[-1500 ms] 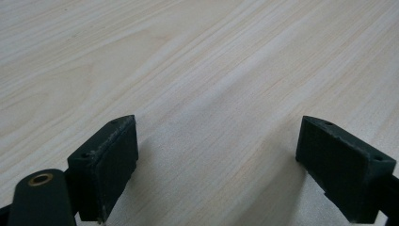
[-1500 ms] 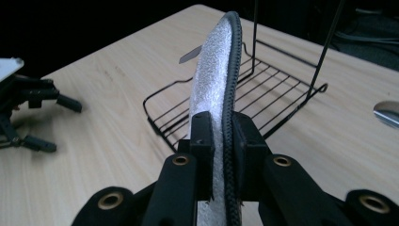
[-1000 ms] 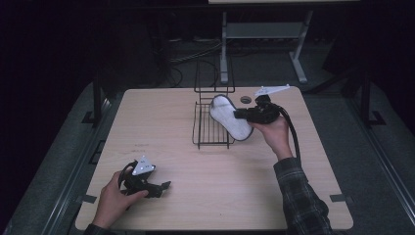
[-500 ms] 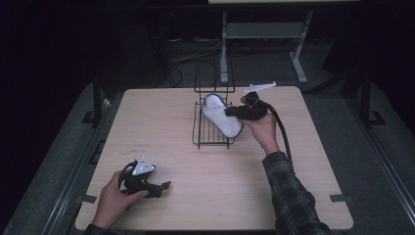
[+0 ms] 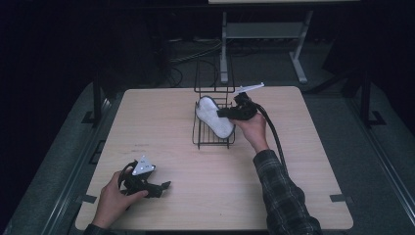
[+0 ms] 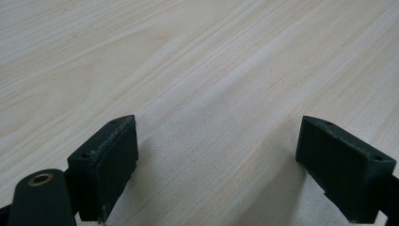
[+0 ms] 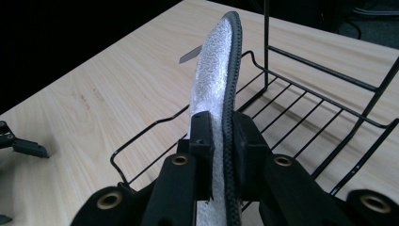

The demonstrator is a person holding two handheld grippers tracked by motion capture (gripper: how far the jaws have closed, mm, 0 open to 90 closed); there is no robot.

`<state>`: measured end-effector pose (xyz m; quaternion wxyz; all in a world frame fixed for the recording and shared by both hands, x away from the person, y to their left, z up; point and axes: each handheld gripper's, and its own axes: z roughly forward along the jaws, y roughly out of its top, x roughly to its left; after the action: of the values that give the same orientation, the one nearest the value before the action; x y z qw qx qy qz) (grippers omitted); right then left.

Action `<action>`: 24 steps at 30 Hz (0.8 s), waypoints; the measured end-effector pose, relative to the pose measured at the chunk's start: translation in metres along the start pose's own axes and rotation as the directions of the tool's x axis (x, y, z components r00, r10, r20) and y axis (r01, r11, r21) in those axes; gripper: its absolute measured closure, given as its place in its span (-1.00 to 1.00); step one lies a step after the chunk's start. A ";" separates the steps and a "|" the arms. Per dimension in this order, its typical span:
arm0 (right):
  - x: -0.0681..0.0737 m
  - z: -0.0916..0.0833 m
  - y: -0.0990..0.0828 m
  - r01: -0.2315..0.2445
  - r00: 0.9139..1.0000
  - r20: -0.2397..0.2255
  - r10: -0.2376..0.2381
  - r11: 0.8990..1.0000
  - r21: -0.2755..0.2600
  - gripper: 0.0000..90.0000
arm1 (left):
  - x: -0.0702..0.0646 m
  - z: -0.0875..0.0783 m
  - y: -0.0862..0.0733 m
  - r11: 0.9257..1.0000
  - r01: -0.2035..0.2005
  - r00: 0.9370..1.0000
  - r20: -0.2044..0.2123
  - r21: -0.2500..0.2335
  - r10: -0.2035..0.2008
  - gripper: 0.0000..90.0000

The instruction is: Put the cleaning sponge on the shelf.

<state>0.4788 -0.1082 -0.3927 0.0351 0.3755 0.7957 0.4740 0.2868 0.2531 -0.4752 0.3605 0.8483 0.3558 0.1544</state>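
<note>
done: white fleecy insole (image 7: 214, 80) is gripped on edge by the right tool (image 7: 221, 134), held above the black wire rack (image 5: 205, 139) | left: lowering and release into rack, judged | left tool (image 6: 216, 155) is held open, empty, on the desk (image 5: 161, 122)

Insole's (image 7: 216, 89) lower end hidden, perhaps behind right gripper (image 7: 221, 136)

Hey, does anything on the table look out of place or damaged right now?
Nothing stands out. The right gripper holds a white insole on edge over the wire rack, and the left gripper rests open on the table.
</note>
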 end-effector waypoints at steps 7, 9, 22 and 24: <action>-0.003 0.003 -0.001 0.001 1.000 0.016 -0.001 1.000 -0.001 0.74 | 0.000 0.000 0.000 1.000 0.000 1.000 0.000 0.000 0.000 -0.72; -0.004 0.004 -0.001 0.007 1.000 0.025 -0.007 1.000 -0.002 0.72 | 0.000 0.000 0.000 1.000 0.000 1.000 0.000 0.000 0.000 -0.72; -0.016 0.011 -0.006 -0.009 0.998 0.067 0.009 1.000 -0.002 0.62 | 0.000 0.000 0.000 1.000 0.000 1.000 0.000 0.000 0.000 -0.72; -0.016 0.012 -0.006 -0.012 0.997 0.079 0.012 1.000 -0.001 0.60 | 0.000 0.000 0.000 1.000 0.000 1.000 0.000 0.000 0.000 -0.72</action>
<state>0.4916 -0.1113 -0.4089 0.0639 0.3988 0.7912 0.4593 0.2868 0.2531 -0.4751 0.3603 0.8484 0.3557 0.1545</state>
